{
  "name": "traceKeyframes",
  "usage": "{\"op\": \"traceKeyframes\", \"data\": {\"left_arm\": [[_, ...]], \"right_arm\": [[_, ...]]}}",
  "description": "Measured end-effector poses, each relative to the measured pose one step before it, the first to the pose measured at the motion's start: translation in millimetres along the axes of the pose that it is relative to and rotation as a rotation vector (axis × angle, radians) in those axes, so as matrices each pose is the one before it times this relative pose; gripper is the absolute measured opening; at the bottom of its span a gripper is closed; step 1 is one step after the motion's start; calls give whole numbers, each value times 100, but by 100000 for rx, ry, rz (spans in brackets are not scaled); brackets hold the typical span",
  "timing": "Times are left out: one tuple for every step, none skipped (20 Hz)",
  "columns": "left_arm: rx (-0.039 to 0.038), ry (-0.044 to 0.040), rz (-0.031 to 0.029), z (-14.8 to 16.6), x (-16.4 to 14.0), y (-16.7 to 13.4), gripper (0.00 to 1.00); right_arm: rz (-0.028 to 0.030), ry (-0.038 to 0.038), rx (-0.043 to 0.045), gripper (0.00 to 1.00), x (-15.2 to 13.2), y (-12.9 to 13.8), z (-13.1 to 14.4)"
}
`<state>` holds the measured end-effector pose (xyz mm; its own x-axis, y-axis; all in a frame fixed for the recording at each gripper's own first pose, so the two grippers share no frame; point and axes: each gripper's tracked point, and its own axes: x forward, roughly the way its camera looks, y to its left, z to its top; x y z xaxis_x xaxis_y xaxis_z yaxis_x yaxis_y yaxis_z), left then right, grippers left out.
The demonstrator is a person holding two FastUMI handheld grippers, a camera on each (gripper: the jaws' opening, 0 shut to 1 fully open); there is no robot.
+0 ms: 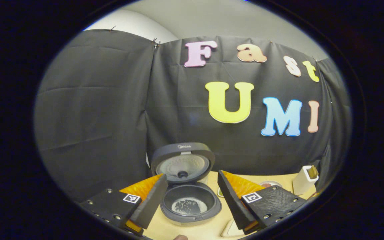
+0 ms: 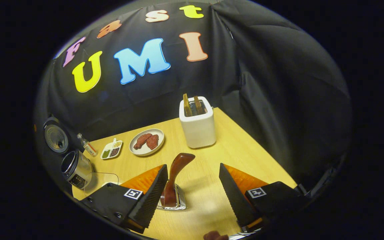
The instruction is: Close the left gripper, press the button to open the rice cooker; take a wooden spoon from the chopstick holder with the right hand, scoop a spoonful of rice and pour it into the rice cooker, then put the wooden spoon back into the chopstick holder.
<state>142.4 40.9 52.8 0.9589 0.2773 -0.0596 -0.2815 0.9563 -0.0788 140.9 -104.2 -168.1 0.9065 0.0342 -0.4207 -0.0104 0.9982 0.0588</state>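
left gripper view faces rice cooker (image 1: pixel 187 186) closely; right gripper view overlooks table (image 2: pixel 245 150).

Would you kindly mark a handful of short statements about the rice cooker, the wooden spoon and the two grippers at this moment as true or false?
1. The rice cooker has its lid up. True.
2. The inner pot is filled to the brim. False: a thin layer of grains lies at its bottom.
3. The right gripper is shut on the wooden spoon. False: its fingers are spread, and the spoon stands in the chopstick holder.
4. The left gripper is open. True.
5. The toaster lies on its side. False: it stands upright.
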Motion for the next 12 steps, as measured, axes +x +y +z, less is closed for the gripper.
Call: {"op": "traceKeyframes", "data": {"left_arm": [[61,-909,364,1160,1684,658,93],[-6,-538,151,626,1768,401,94],[-359,-241,511,595,1597,583,94],[-967,-376,-82,671,1645,493,95],[-1269,371,-290,521,1690,450,95],[-1425,126,-268,269,1443,415,94],[-1079,169,-933,344,1574,130,93],[-388,414,-413,-140,1338,243,94],[3,496,-320,0,1385,217,93],[311,683,-707,-100,1280,30,93],[432,836,-973,-254,1171,-137,93],[362,1034,-946,-255,958,-64,93]], "right_arm": [[-2189,-3254,-2951,98,-1256,-33,791],[-1752,-2995,-3228,98,-1259,106,725],[-1329,-1683,-2956,98,-1217,245,454],[-1241,-1150,-1910,98,-1212,333,471],[-1047,-1674,-949,98,-1220,357,730],[-353,-2850,-142,99,-1263,651,1003],[-269,-2759,88,98,-896,661,849],[-454,-1724,-22,98,-860,601,607],[-442,-1108,259,98,-851,586,232],[-435,-1316,-39,98,-927,674,501],[-754,-1742,-674,98,-821,364,637],[-835,-1374,-1364,98,-790,409,446]]}}
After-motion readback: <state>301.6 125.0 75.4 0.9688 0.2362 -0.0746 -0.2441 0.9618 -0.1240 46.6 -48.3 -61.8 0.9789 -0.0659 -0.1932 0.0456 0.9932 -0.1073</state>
